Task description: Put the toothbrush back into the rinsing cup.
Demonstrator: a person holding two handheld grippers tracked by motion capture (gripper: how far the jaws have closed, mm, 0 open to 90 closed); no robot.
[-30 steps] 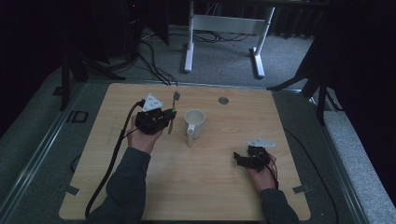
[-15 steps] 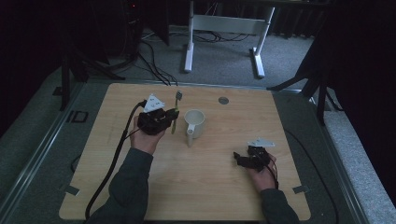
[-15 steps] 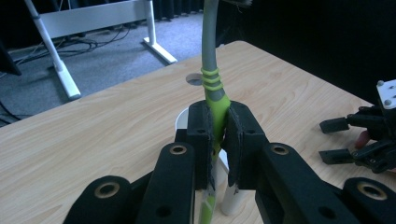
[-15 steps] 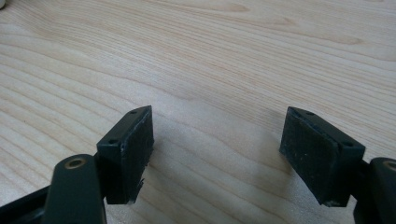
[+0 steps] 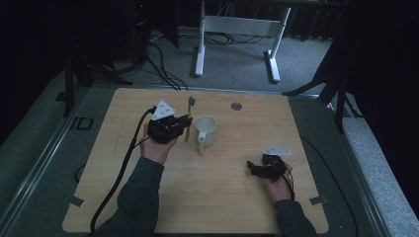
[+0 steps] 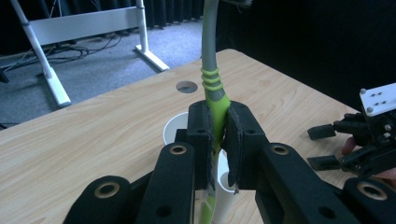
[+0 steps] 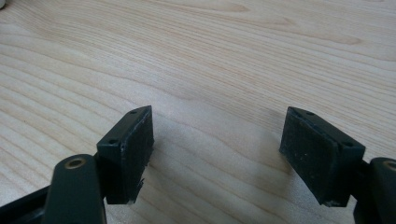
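Observation:
My left gripper [image 5: 184,123] [image 6: 218,140] is shut on a green and grey toothbrush [image 5: 188,118] [image 6: 212,79], clamped by its handle. The brush stands nearly upright beside a white mug [image 5: 206,129] [image 6: 173,130], just left of the mug's rim in the high view. My right gripper [image 5: 253,169] [image 7: 217,149] rests low over the bare wood near the table's right front, its jaws open with nothing between them. In the left gripper view the right gripper [image 6: 327,147] is at the far right edge.
The wooden table [image 5: 237,197] has a round cable hole [image 5: 236,106] near its back edge. A black cable [image 5: 121,173] trails from my left gripper off the front left. A white desk frame [image 5: 237,29] stands on the floor behind the table.

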